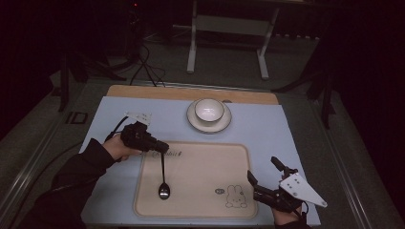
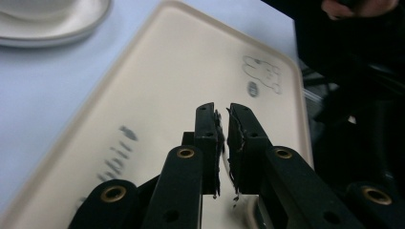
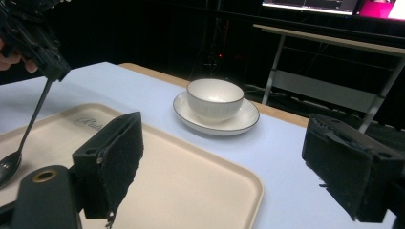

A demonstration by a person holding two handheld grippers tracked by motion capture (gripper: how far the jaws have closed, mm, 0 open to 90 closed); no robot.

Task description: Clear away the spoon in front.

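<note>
The spoon [image 1: 163, 177] stands tilted on the tray [image 1: 239, 157], bowl end down on the tray surface, handle clamped in the left gripper [image 1: 160, 147]. The right gripper [image 1: 261, 175] waits released near the tray's corner. Judged progress: spoon placement nearly complete; release remains. The bowl [image 1: 208, 110] sits on its saucer [image 1: 192, 120] beyond.

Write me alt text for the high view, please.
The left gripper holds a spoon by its handle end, the spoon's bowl resting on a beige tray. The right gripper sits open at the tray's right edge. A white bowl stands on a saucer beyond the tray.
</note>
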